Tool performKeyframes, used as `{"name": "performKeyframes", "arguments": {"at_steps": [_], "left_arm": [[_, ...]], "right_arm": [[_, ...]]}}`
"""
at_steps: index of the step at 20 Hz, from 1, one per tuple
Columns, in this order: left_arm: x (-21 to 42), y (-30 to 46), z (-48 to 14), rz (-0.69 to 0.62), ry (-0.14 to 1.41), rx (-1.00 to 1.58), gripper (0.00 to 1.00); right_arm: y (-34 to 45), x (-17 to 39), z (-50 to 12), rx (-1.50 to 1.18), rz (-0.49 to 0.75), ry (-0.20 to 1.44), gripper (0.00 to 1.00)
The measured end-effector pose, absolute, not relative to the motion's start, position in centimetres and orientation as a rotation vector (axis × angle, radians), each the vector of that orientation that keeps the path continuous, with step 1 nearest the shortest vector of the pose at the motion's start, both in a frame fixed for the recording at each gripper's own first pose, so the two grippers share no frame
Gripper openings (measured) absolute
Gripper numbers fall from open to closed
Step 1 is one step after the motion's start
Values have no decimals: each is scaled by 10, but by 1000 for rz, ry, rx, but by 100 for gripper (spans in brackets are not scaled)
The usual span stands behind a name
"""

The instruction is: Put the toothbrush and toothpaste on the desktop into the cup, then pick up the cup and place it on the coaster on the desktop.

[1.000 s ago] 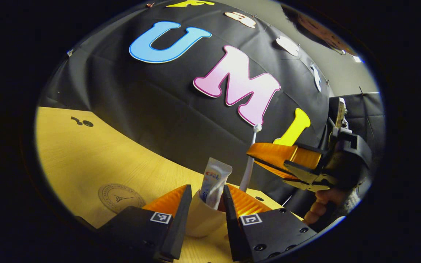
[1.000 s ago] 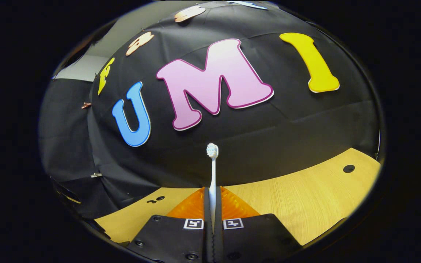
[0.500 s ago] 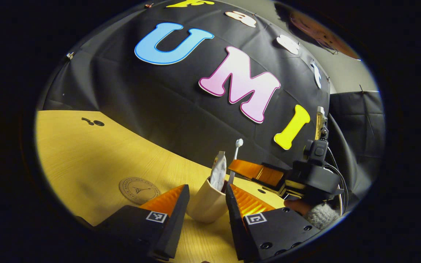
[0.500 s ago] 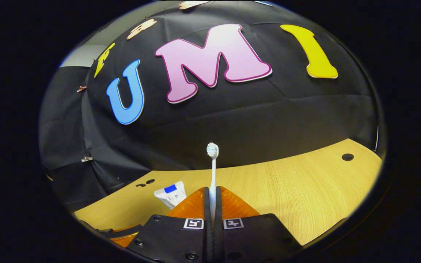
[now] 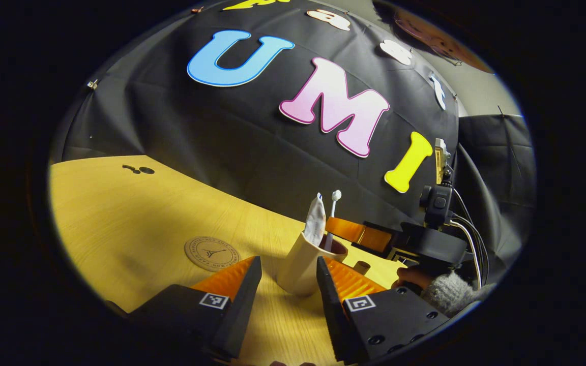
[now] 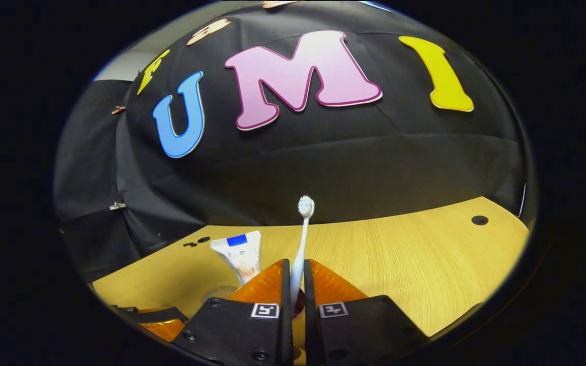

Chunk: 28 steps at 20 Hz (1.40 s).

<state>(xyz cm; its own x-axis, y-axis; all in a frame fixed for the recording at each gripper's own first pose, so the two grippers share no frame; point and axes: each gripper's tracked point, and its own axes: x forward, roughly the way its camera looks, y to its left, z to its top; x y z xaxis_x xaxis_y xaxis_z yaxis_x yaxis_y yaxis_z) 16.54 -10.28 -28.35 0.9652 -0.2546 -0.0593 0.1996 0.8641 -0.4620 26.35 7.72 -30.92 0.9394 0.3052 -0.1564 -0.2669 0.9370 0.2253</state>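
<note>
Left tongs: my fingers stand apart on either side of the cream cup, not pressing it. The cup stands on the worktop; toothpaste and toothbrush rise from it. The left gripper view adds the round coaster left of the tongs and my right tongs beyond the cup. Right tongs: the right gripper view shows a narrow gap, fingers flanking the toothbrush handle; whether they press it I cannot tell.
</note>
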Motion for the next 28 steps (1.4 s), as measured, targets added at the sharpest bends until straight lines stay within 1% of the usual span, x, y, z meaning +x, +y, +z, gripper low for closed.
{"name": "performKeyframes", "arguments": {"at_steps": [1, 2, 3, 4, 5, 7, 8, 10, 11, 16, 18, 21, 28], "left_arm": [[165, -101, -283, -235, 121, -468, 69], [165, -100, -283, -232, 120, -466, 78], [164, -97, -282, -231, 118, -465, 69], [163, -95, -282, -229, 117, -465, 69], [164, -93, -282, -226, 116, -465, 69], [163, -89, -282, -223, 113, -465, 69], [164, -86, -284, -221, 114, -464, 69], [163, -81, -284, -216, 117, -461, 69], [163, -77, -284, -215, 118, -460, 69], [159, -60, -285, -205, 119, -453, 69], [158, -52, -284, -196, 111, -442, 69], [153, -44, -285, -186, 103, -426, 69], [146, -27, -287, -157, 92, -391, 70]], "right_arm": [[77, 261, -311, 194, 299, 198, 14], [76, 259, -309, 185, 302, 195, 16], [74, 255, -309, 176, 308, 201, 7], [72, 252, -308, 169, 312, 209, 17], [69, 248, -308, 159, 314, 216, 17], [63, 237, -304, 138, 328, 227, 26], [58, 230, -302, 123, 329, 236, 22], [49, 218, -293, 94, 345, 252, 23], [46, 209, -292, 80, 357, 283, 33], [33, 161, -305, -47, 437, 577, 34], [32, 151, -310, -85, 467, 675, 34], [24, 142, -329, -176, 475, 821, 34], [41, 144, -369, -250, 525, 997, 34]]}}
